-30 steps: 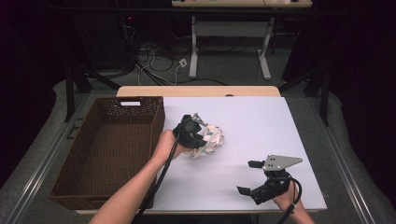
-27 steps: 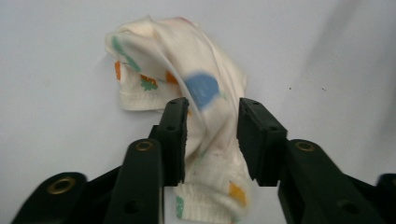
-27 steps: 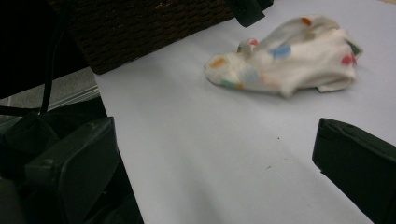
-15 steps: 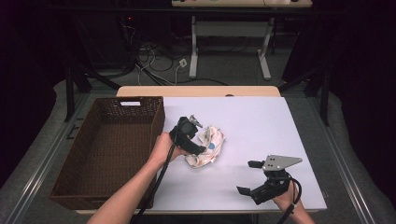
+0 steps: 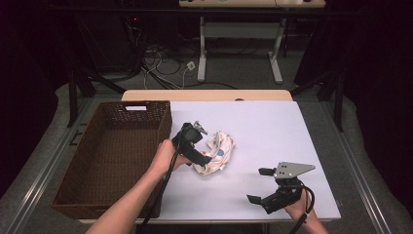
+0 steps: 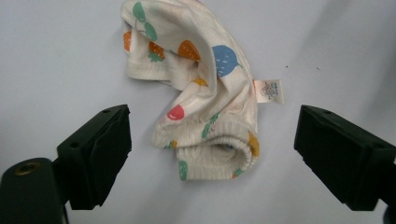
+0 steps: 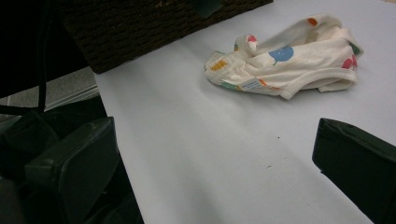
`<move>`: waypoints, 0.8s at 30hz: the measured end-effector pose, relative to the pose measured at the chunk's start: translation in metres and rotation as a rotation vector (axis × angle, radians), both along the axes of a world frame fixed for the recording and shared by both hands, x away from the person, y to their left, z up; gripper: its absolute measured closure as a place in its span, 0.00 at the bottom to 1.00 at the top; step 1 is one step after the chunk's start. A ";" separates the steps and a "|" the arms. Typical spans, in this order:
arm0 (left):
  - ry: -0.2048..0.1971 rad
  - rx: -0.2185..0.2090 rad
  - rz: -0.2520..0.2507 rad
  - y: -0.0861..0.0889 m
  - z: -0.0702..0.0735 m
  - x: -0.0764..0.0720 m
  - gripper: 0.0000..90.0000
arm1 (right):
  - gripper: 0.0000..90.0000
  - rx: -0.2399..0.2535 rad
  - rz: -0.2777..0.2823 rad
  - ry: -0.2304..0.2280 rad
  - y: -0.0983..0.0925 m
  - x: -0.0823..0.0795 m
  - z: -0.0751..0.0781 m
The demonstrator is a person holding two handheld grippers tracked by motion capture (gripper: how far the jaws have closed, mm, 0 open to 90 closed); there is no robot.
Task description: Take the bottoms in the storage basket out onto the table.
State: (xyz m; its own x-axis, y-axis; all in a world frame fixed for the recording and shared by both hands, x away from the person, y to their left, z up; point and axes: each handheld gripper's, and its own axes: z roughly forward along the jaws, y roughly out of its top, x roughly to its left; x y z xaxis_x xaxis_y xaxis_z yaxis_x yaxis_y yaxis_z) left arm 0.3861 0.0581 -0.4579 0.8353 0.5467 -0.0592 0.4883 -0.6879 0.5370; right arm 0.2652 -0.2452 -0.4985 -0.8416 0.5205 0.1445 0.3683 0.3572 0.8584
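A brown basket (image 5: 114, 161) is sitting just left of the crumpled cloth (image 5: 217, 153) lying on the white table (image 5: 272, 131). The left gripper (image 6: 212, 154) is hovering above it, jaws just opening, released. The right gripper (image 5: 267, 187) is resting apart, jaws spread, empty.

A lab: dark curtained surround, cables (image 5: 160, 61) on floor, bare worktable (image 5: 272, 131).

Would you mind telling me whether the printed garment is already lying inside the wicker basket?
No, the printed garment lies crumpled on the white table, just right of the wicker basket.
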 end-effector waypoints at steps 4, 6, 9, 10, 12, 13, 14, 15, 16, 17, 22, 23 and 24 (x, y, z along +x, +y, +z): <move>-0.006 0.016 0.003 0.004 0.002 -0.003 0.08 | 0.00 0.001 0.001 0.001 0.000 0.000 0.000; -0.009 0.018 0.001 0.006 0.003 -0.005 0.06 | 0.00 -0.001 0.001 0.001 0.000 0.000 0.000; -0.009 0.028 -0.001 0.011 0.005 -0.007 0.04 | 0.00 -0.004 0.004 0.004 0.000 0.000 0.000; -0.004 0.027 0.002 0.012 0.006 -0.009 0.04 | 0.00 -0.002 0.001 0.002 0.000 0.000 0.000; -0.007 0.034 0.000 0.016 0.007 -0.010 0.03 | 0.00 -0.002 0.001 0.001 0.000 0.000 0.000; -0.004 0.035 0.001 0.018 0.007 -0.011 0.03 | 0.00 -0.002 0.001 -0.001 0.000 0.000 0.000; -0.001 0.037 0.005 0.019 0.008 -0.012 0.02 | 0.00 -0.004 0.000 0.001 0.000 0.000 0.000; -0.005 0.037 0.003 0.021 0.009 -0.013 0.01 | 0.00 -0.002 -0.001 -0.001 0.001 0.000 -0.001; -0.003 0.034 0.007 0.023 0.009 -0.014 0.01 | 0.00 0.000 -0.002 -0.001 0.001 0.000 -0.001; -0.007 0.036 0.007 0.025 0.010 -0.014 0.01 | 0.00 0.000 -0.003 -0.001 0.001 0.000 -0.001; -0.010 0.031 0.013 0.031 0.014 -0.019 0.00 | 0.00 -0.001 -0.003 -0.001 0.001 0.000 -0.001; -0.013 0.031 0.011 0.033 0.014 -0.020 0.00 | 0.00 0.001 -0.002 -0.001 0.001 0.000 -0.001; -0.012 0.029 0.015 0.034 0.015 -0.021 0.00 | 0.00 0.000 -0.002 -0.001 0.001 0.000 -0.001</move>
State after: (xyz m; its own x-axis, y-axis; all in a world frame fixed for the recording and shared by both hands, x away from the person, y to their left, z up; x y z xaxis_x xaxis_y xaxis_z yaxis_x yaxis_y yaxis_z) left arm 0.3652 0.0916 -0.4429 0.8278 0.5601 -0.0329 0.4918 -0.6961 0.5231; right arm 0.2656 -0.2445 -0.4995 -0.8407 0.5222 0.1435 0.3679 0.3563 0.8589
